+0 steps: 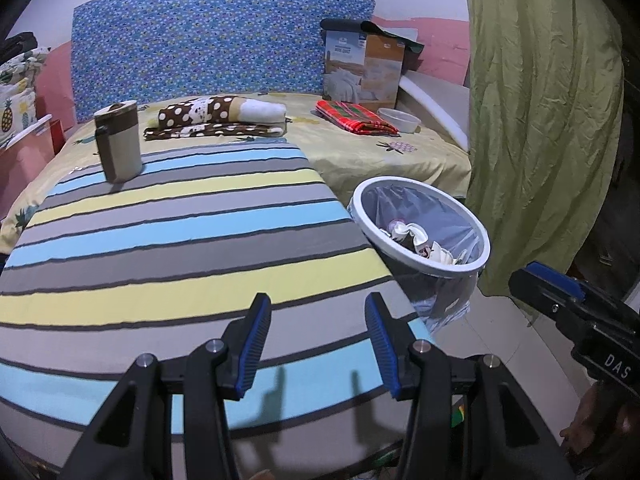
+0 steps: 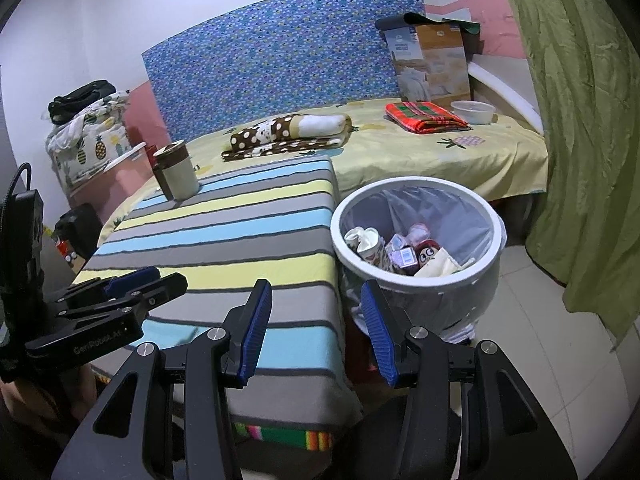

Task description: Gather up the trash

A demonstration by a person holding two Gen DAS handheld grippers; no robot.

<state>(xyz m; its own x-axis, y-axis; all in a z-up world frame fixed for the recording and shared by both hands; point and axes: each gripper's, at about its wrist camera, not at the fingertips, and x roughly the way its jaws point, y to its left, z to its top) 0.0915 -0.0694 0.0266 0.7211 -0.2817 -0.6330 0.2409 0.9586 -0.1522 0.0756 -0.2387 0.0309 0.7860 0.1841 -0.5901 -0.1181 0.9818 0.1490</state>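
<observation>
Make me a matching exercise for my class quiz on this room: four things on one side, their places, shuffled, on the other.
Things:
1. mug
2. white bowl
3. trash bin
4. left gripper

Places:
A. on the floor beside the striped surface
B. on the striped cover
C. open, over the striped cover's near end
D. next to the red plaid cloth

Pairs: 1-B, 2-D, 3-A, 4-C

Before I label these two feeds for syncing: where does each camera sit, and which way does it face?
Left wrist: on the left gripper, above the striped cloth, facing the bed; open fingers, right gripper at right edge.
Right wrist: on the right gripper, at the cloth's corner, facing the trash bin; left gripper at left.
Shared: mug, bin, headboard, curtain.
</observation>
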